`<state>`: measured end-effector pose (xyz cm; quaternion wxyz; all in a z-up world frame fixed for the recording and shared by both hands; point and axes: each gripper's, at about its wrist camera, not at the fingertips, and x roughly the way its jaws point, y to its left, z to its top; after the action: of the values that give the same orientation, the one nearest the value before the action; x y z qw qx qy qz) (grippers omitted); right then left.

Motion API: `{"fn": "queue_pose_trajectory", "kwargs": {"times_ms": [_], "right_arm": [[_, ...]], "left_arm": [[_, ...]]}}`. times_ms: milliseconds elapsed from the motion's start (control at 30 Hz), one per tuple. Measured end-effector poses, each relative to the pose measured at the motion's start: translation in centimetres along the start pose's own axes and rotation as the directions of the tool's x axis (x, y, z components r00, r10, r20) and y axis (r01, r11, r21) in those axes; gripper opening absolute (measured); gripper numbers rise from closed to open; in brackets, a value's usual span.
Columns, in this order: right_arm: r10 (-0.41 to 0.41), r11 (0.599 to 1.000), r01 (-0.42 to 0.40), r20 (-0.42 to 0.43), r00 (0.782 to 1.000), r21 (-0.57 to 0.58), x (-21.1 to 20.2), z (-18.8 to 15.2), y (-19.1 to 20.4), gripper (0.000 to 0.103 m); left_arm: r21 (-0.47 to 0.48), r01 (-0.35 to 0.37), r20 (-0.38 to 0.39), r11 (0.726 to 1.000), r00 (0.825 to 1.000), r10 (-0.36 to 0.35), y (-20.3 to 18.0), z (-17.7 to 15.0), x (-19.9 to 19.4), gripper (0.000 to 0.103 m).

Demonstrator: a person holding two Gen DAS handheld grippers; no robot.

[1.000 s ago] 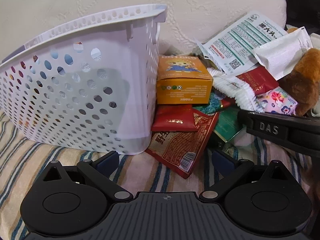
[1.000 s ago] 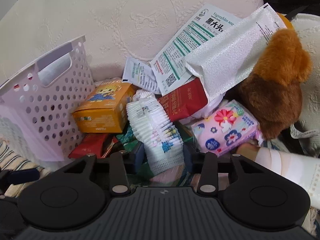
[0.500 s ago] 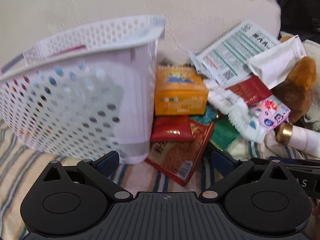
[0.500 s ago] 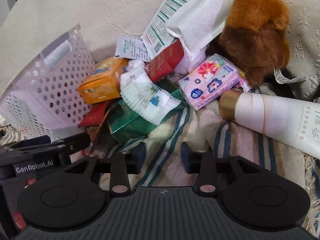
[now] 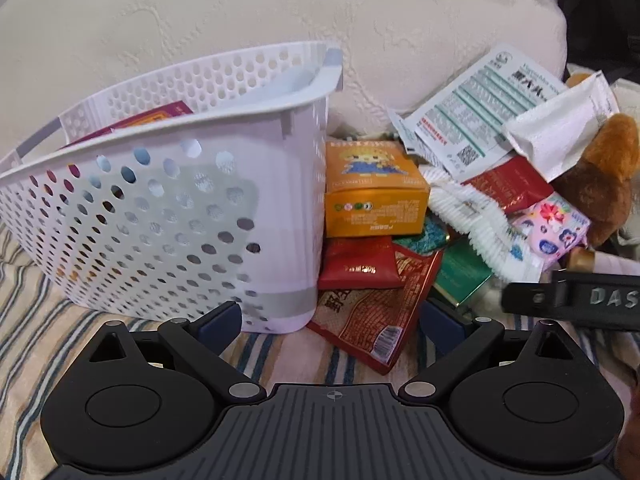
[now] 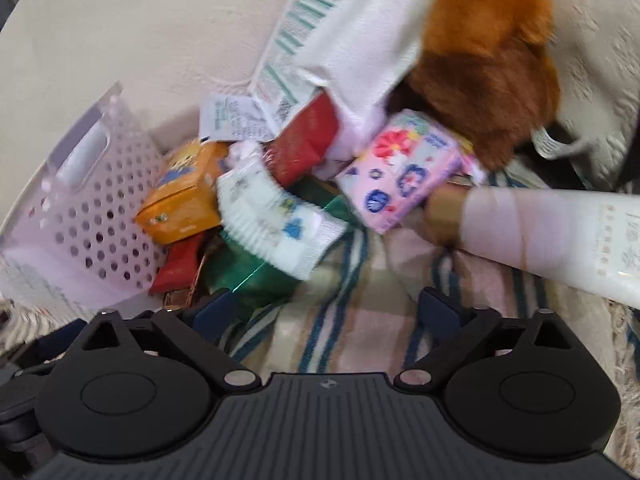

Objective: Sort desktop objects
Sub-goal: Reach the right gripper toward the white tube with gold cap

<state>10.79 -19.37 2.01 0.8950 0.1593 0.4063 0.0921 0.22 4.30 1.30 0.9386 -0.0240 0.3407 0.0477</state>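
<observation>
A white perforated basket (image 5: 168, 216) stands at the left, with a dark red packet showing inside. Beside it lies a heap: an orange box (image 5: 372, 192), red sachets (image 5: 360, 268), a green packet (image 5: 460, 272), a white ruffled pack (image 6: 272, 216), a pink floral tissue pack (image 6: 404, 168), a brown plush toy (image 6: 492, 68) and a white bottle with a gold cap (image 6: 552, 232). My left gripper (image 5: 330, 324) is open just above the large red packet (image 5: 380, 316). My right gripper (image 6: 326, 312) hovers over bare striped cloth, its jaws opening wide with nothing between them.
Everything rests on a striped cloth (image 5: 48, 340) in front of a cream embossed cushion (image 5: 240, 12). Printed white seed packets (image 5: 484, 112) lean on the cushion. The right gripper's black finger (image 5: 576, 300) crosses the right edge of the left wrist view.
The right gripper's jaws have spread wide and drawn back from the white ruffled pack that lay between them; its view has rolled and shifted right, showing the bottle. The left gripper has barely moved.
</observation>
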Motion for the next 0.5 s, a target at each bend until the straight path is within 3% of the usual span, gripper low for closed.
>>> {"fn": "queue_pose_trajectory", "kwargs": {"times_ms": [133, 267, 400, 500], "right_arm": [[-0.066, 0.997, 0.063, 0.046, 0.997, 0.05, -3.2, 0.6, -2.4, 0.095], [-0.23, 0.973, 0.225, 0.093, 0.969, 0.061, -7.0, 0.0, -4.8, 0.096], [-0.22, 0.96, 0.201, 0.082, 0.972, 0.196, -9.7, -1.5, -8.6, 0.095], [-0.24, 0.938, 0.2, 0.114, 0.964, 0.282, -10.2, -2.5, -9.3, 0.086]], "left_arm": [[-0.008, 0.018, -0.006, 1.0, 1.0, -0.018, -0.1, 0.1, -0.1, 0.101], [-0.004, 0.037, 0.002, 0.999, 0.999, -0.037, -0.6, 0.0, -0.6, 0.101], [-0.013, 0.084, 0.011, 0.996, 0.996, -0.084, -1.2, -0.3, -1.4, 0.101], [-0.017, 0.139, 0.022, 0.99, 0.99, -0.138, -1.8, -0.7, -2.1, 0.102]]}}
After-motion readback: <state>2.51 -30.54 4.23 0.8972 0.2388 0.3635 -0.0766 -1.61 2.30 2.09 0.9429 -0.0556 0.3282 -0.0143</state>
